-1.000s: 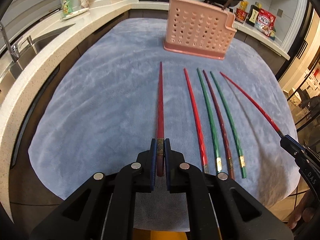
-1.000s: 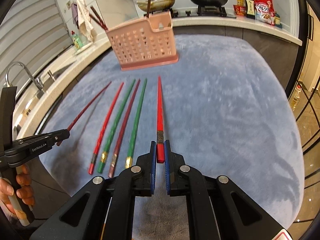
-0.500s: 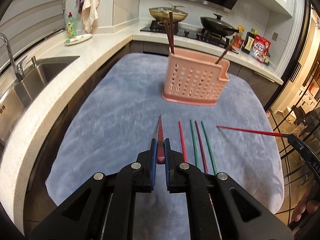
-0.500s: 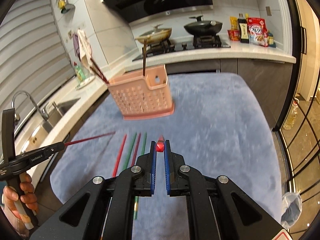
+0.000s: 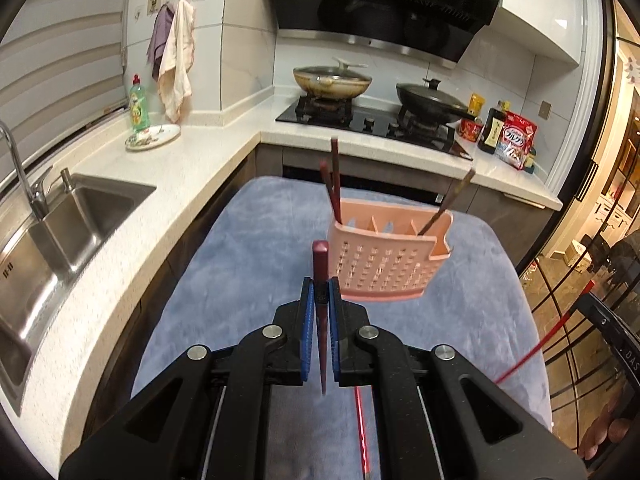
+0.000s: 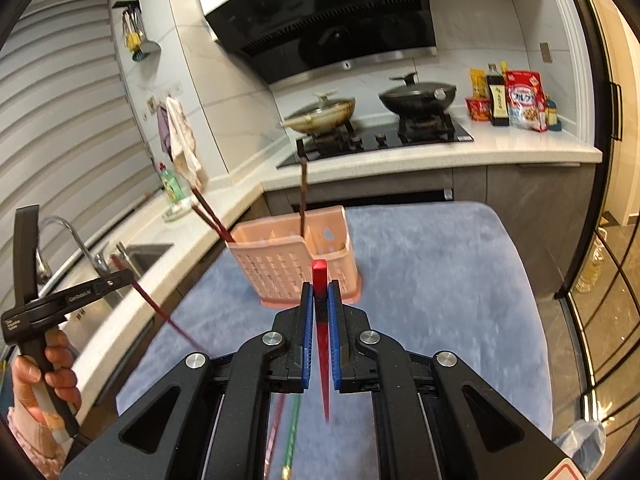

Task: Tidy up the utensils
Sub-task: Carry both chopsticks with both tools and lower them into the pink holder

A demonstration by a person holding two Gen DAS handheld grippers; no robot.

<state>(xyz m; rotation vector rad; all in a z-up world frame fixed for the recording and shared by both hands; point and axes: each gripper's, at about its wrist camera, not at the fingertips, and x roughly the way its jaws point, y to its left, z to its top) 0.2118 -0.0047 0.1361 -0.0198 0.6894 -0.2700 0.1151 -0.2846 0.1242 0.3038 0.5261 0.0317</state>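
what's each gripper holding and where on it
Left gripper: dark red chopstick, near its thick end. Right gripper: bright red chopstick, also near its thick end.

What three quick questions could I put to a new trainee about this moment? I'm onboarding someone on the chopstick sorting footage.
1. True or false: the left tongs are shut on a dark red chopstick.
2. What do the right tongs hold?
A. a green chopstick
B. a bright red chopstick
C. nothing
3. Fill in: the pink holder stands on the grey-blue ___.

Key: 1 true; 2 B; 3 cloth. In both wrist views the held stick points thick end up, thin tip down between the fingers. The holder already has brown chopsticks in it.
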